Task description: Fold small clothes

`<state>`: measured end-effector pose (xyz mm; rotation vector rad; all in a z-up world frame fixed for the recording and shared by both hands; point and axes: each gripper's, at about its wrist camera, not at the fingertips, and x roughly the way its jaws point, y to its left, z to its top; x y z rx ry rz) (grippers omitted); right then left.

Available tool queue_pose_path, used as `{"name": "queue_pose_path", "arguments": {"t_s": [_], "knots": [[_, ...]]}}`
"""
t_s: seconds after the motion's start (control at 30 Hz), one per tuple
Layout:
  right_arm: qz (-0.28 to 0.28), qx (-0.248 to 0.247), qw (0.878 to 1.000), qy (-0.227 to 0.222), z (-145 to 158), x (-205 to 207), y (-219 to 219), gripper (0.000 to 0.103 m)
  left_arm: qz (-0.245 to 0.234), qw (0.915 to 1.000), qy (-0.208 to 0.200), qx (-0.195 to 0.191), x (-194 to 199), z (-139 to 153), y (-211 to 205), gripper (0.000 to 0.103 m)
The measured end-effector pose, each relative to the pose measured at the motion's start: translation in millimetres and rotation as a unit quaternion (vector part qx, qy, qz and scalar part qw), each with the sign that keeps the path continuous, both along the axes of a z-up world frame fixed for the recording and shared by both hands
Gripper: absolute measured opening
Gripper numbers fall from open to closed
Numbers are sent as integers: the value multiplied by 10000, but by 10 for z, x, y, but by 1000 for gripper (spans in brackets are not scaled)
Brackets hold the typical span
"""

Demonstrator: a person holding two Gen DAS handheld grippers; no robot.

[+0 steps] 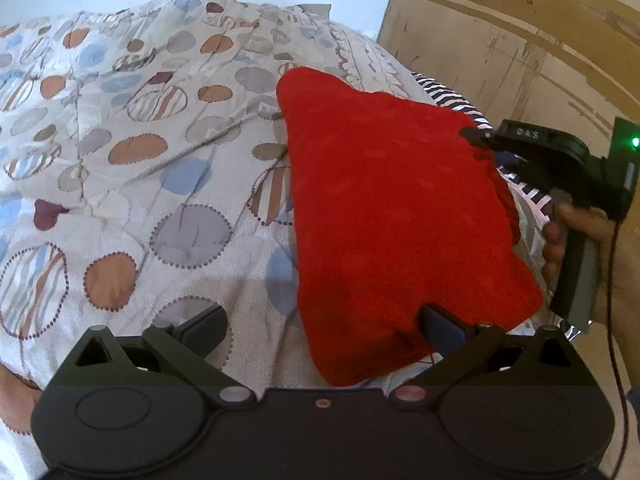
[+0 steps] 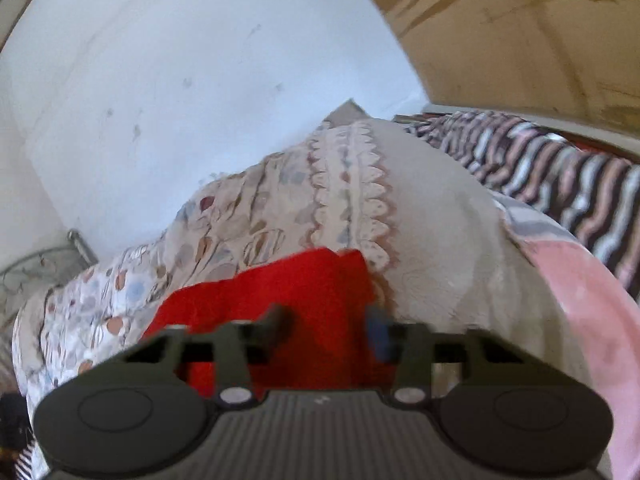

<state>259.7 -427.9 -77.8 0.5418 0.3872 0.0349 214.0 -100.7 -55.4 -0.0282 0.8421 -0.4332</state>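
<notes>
Both grippers (image 1: 324,322) (image 2: 330,326) (jaws spread) flank red cloth (image 1: 392,208).

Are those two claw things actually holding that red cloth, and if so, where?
Neither visibly grips it. The left gripper is wide open, one finger at the red fleece cloth's near edge. The right gripper is open over its side edge.

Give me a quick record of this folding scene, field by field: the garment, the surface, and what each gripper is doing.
garment: red cloth, lying flat on the bed
surface: circle-patterned quilt
beside it: striped fabric, pink blanket
left gripper: jaws wide open, right finger over the cloth's near edge
right gripper: jaws open, at the cloth's right corner
backdrop: white wall, wooden panel
</notes>
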Motion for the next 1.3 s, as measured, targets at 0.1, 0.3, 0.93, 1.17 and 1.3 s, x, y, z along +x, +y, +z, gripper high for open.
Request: {"name": "queue_pose_path", "arguments": {"t_s": [0.1,0.3,0.93,1.17,1.3], "knots": [[316,-492,9977,-354,152,79,116,14,76,9998,103,-170,32,-4,36,102],[466,-897,9946,-224,344,444,105,13,110,9996,15,-276,77,57,-25,102],[175,-179,9990,369,-35,139,-201,70,225,9979,-256,-548,232,289,199,102],[328,424,9977,425,-57,89,-235,98,431,9965,-200,-694,546,352,82,102],[339,516,9958,672,-157,141,-231,99,276,9980,-139,-551,690,308,-51,102]]}}
